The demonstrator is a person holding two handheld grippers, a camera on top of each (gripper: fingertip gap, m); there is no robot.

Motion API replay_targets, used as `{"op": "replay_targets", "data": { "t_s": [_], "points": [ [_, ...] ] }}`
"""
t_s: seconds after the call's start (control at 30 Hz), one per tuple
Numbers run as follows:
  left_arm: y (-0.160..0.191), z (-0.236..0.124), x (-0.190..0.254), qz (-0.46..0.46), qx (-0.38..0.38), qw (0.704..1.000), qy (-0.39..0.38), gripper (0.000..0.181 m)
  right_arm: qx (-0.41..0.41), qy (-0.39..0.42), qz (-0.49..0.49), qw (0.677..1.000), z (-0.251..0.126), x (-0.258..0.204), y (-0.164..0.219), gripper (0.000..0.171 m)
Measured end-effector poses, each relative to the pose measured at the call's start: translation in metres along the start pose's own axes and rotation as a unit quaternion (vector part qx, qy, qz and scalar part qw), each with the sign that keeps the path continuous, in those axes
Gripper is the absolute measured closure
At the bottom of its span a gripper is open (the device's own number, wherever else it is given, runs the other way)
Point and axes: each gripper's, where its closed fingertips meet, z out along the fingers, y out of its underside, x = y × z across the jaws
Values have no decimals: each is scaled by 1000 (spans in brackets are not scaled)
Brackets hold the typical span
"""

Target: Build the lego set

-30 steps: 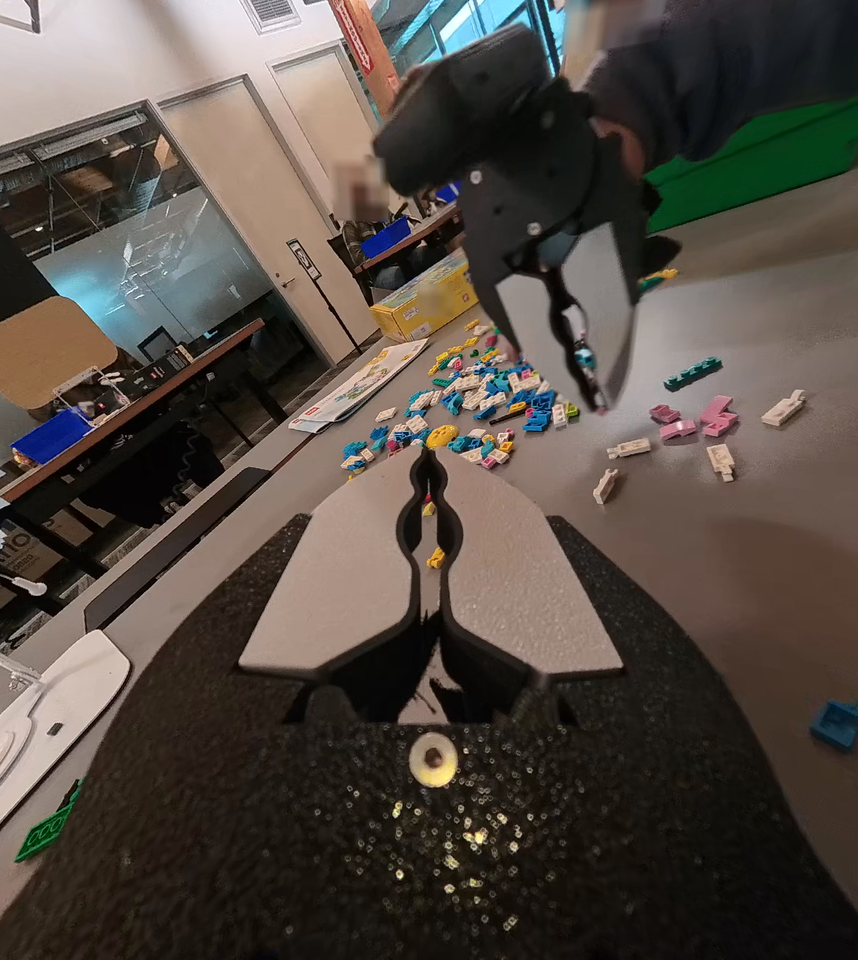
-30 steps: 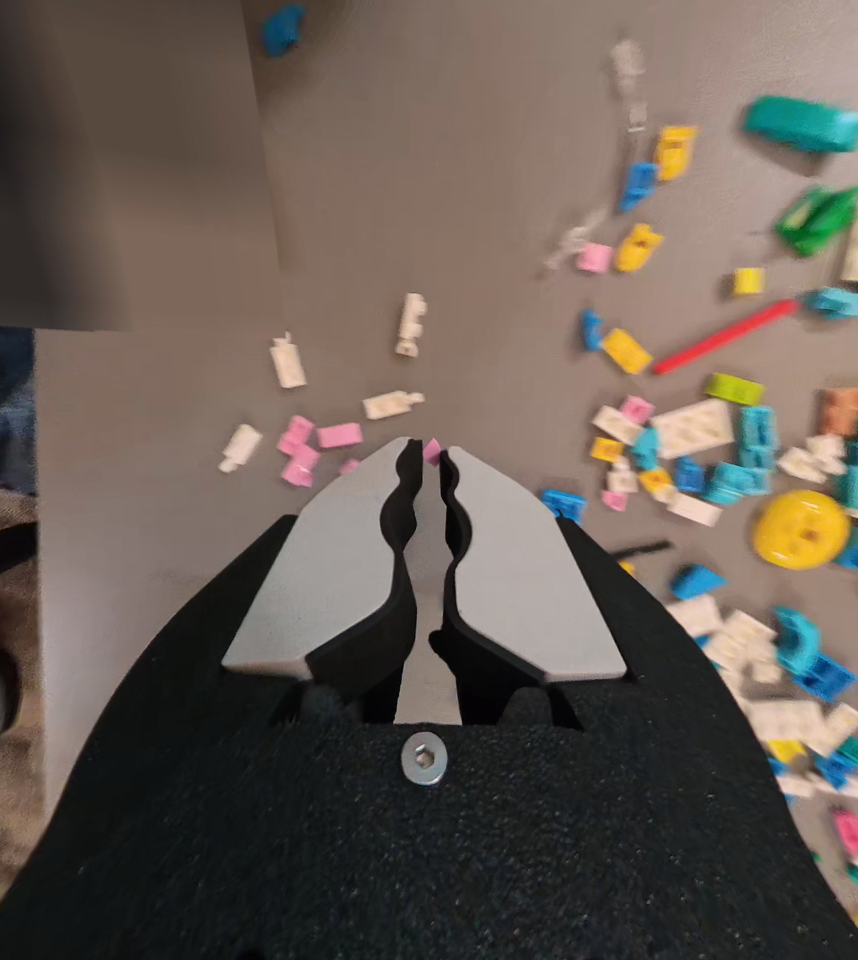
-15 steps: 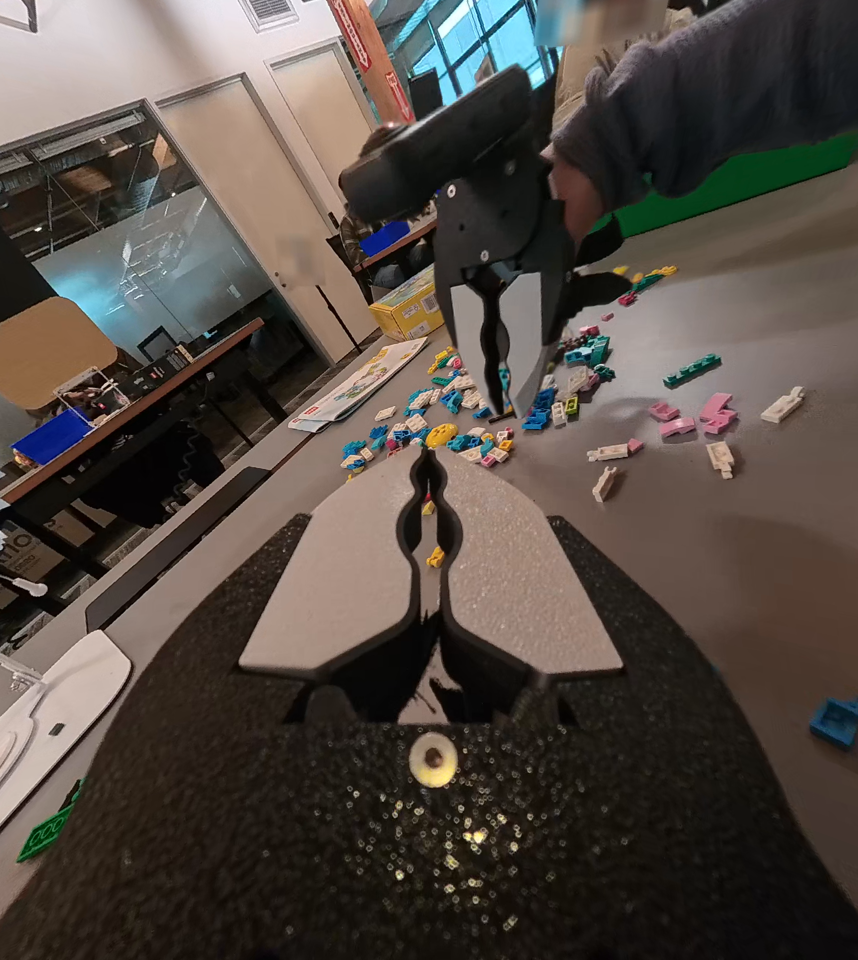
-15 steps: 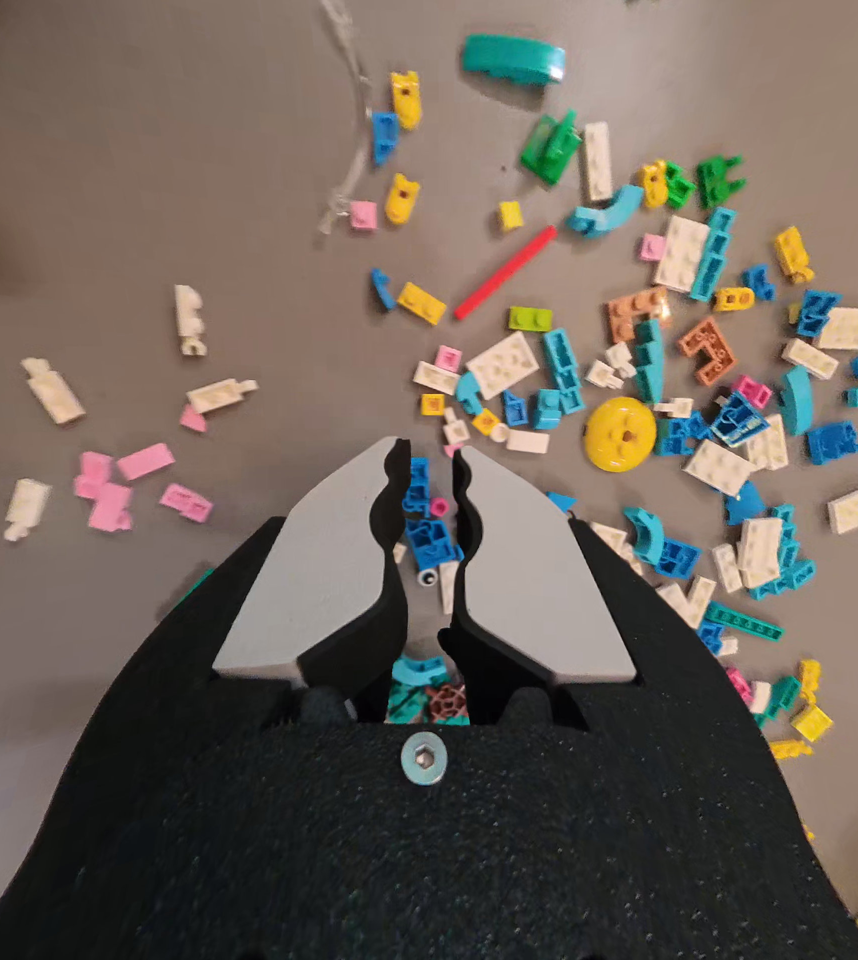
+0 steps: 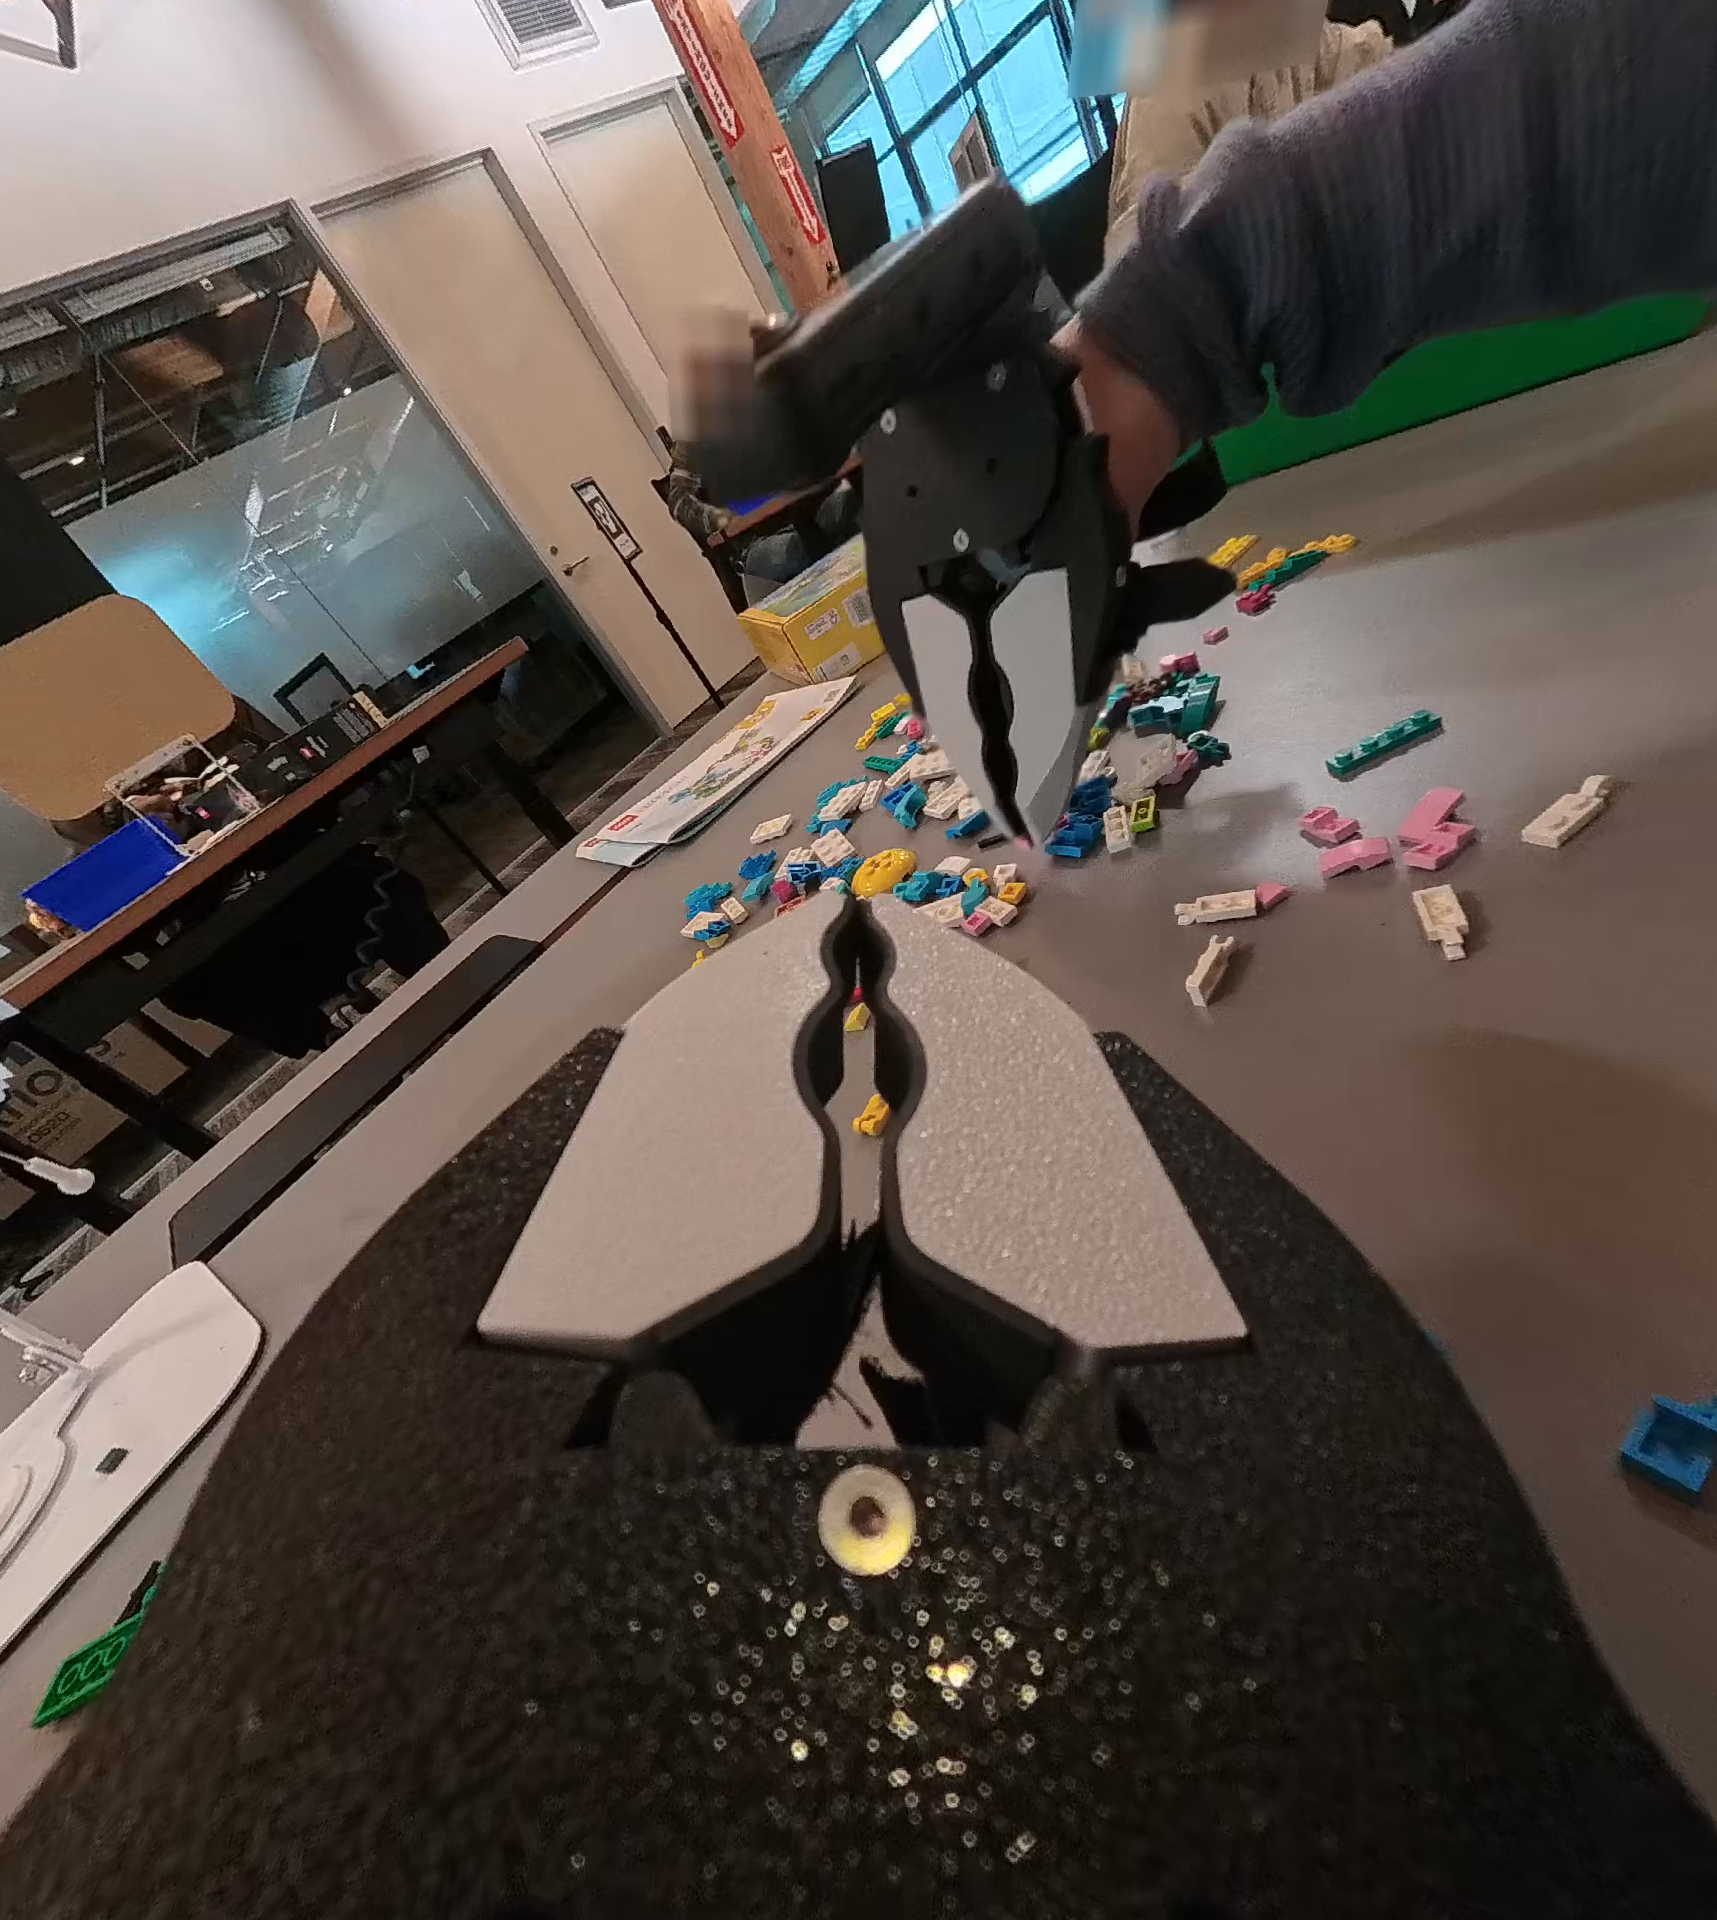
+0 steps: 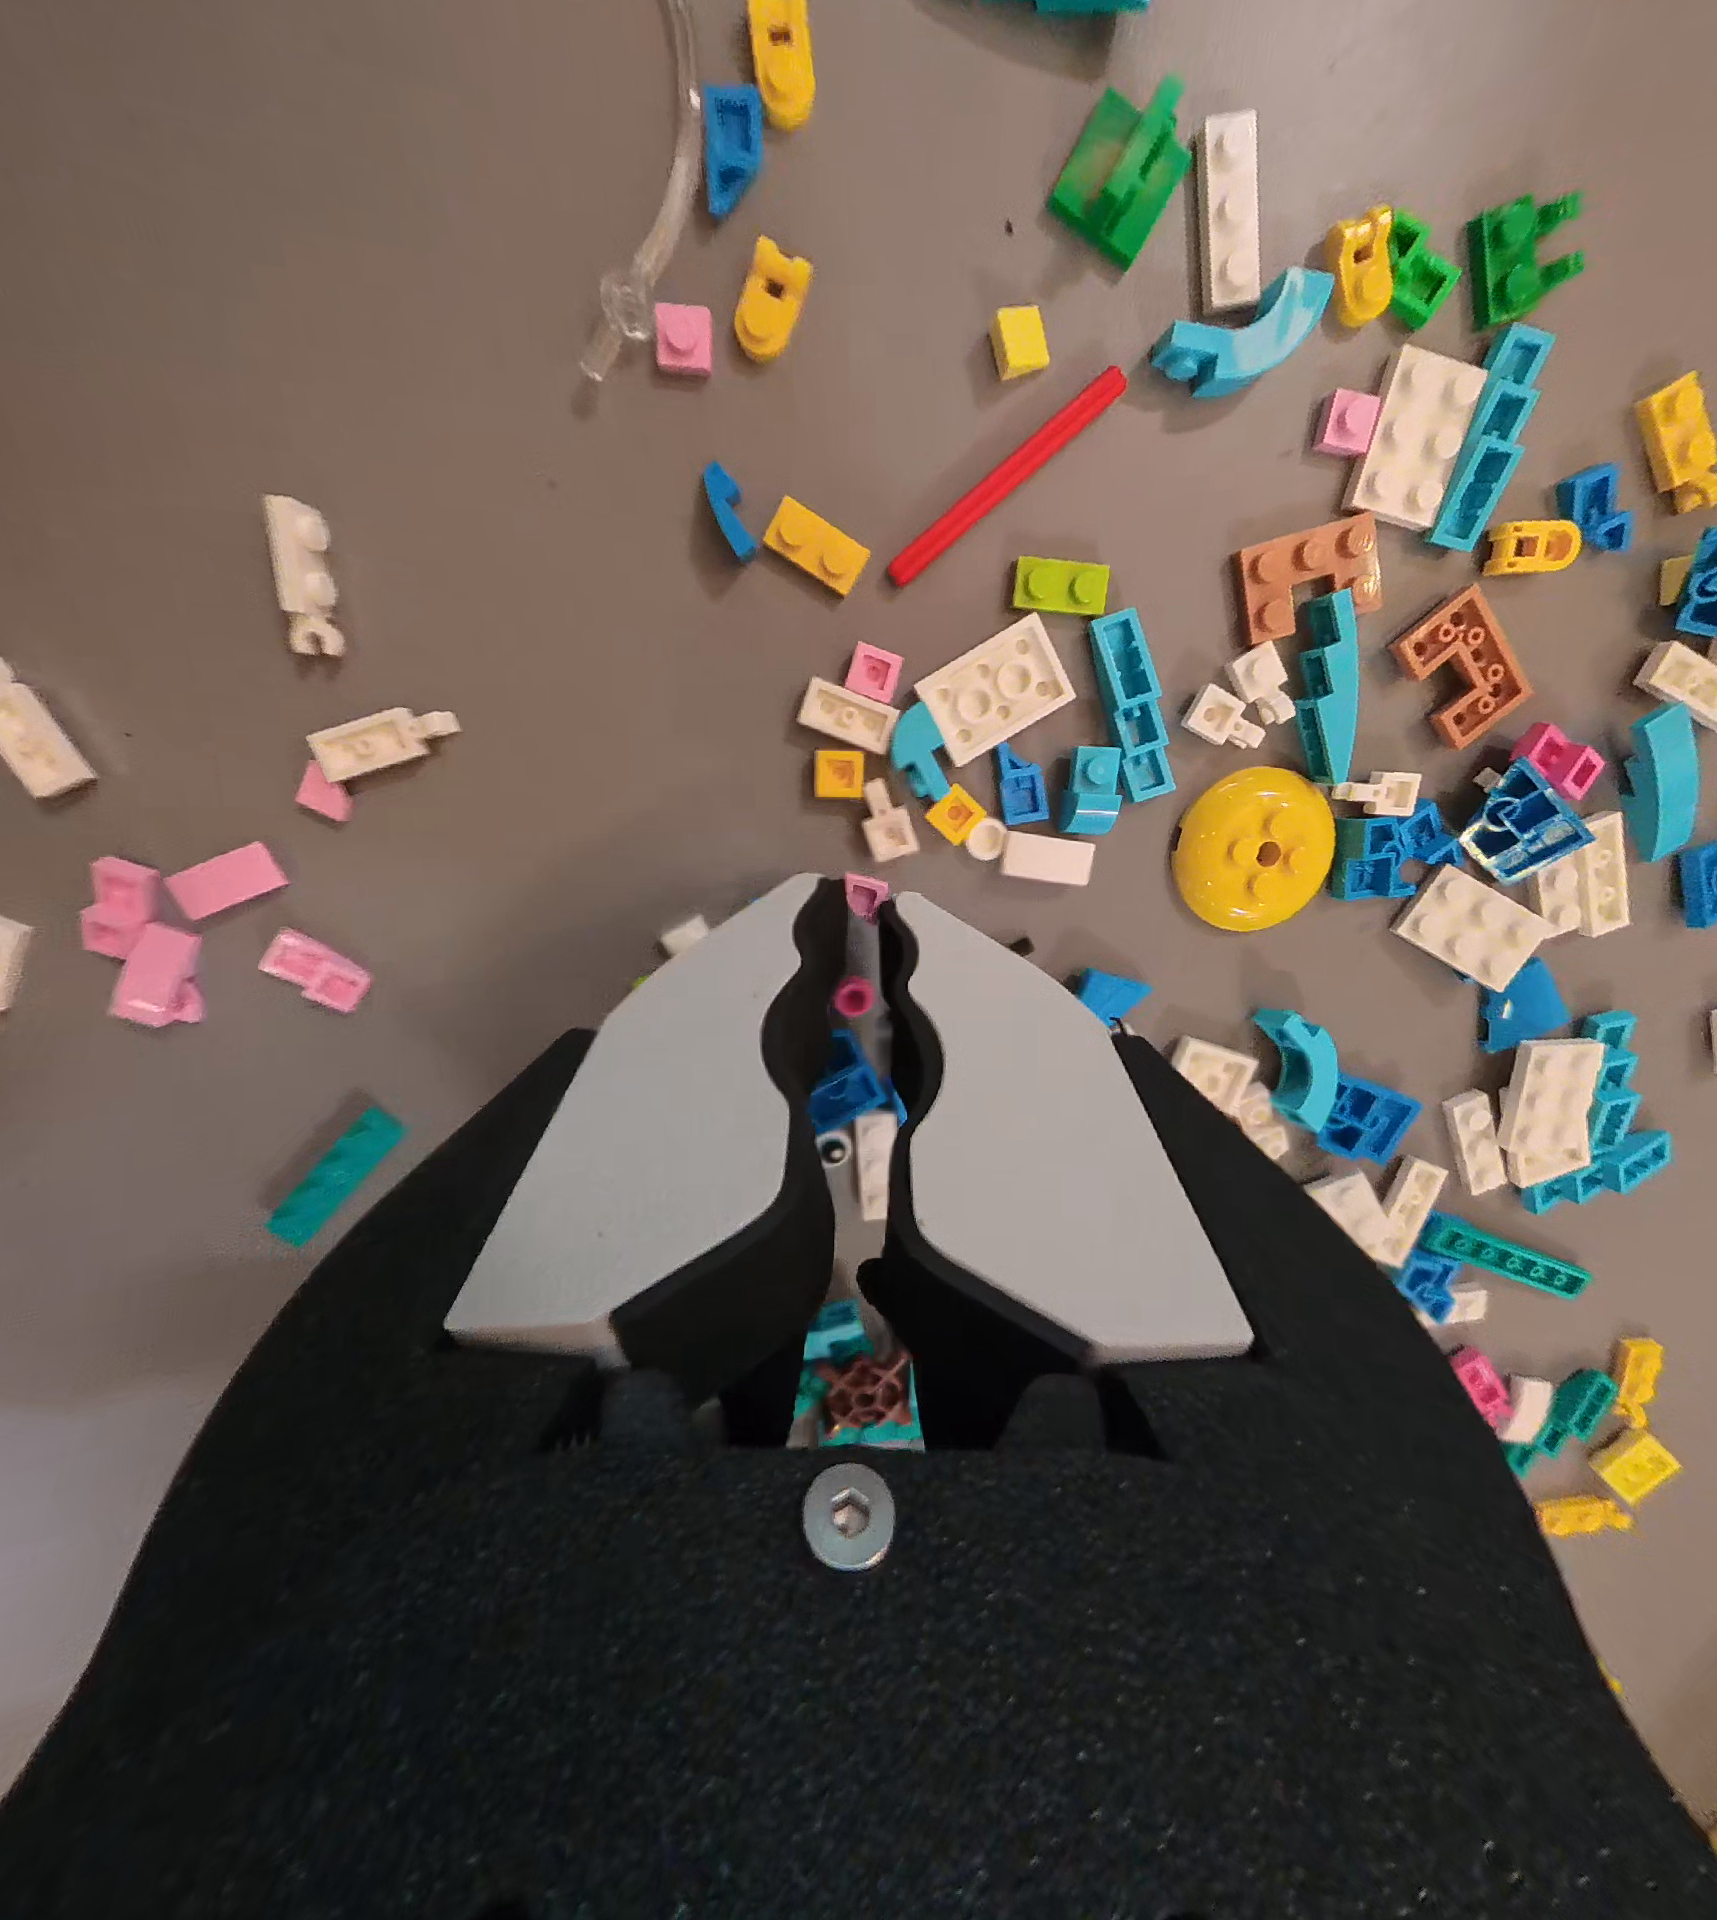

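Loose lego bricks lie in a pile on the grey table (image 5: 1519, 1122), around a yellow round disc (image 6: 1254, 852) that also shows in the left wrist view (image 5: 883, 871). My right gripper (image 6: 859, 894) points down over the pile's near edge and is shut on a small pink brick (image 6: 866, 896) at its tips. It also shows in the left wrist view (image 5: 1025, 826), held by a hand in a dark sleeve. My left gripper (image 5: 859, 912) is shut and empty, low over the table, well short of the pile.
Pink pieces (image 6: 158, 940) and white hinge plates (image 6: 381, 738) lie apart from the pile. A blue brick (image 5: 1677, 1439) sits alone near my left gripper. An instruction booklet (image 5: 729, 769) and a yellow box (image 5: 812, 634) lie behind the pile. A white lamp base (image 5: 54, 1423) is at the left edge. The tips of one gripper are about 15 cm away from the tips of the other. My left tips are about 20 cm from the yellow round disc (image 6: 1254, 852), my right tips only 7 cm.
My right gripper has swung from over the pink and white pieces to the pile's edge and come lower. My left gripper has not moved.
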Motion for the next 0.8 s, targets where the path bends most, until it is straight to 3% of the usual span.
{"op": "replay_targets", "data": {
  "t_s": [0.2,0.37,0.5,0.63,0.8],
  "points": [
    [0,0,0,-2,1,1000,0,181,35,-55,-22,998,-20,-68,-13,166],
    [0,0,-1,-3,1,1000,0,181,20,-30,-27,999,-14,-106,-4,166],
    [0,0,0,-3,0,1000,0,181,43,17,-12,999,-15,-105,1,154],
    [0,0,-1,-6,0,1000,0,181,46,45,4,998,-28,-100,11,154],
    [0,0,-1,-6,0,1000,0,181,49,145,74,985,-56,-57,51,154]
  ]
}}
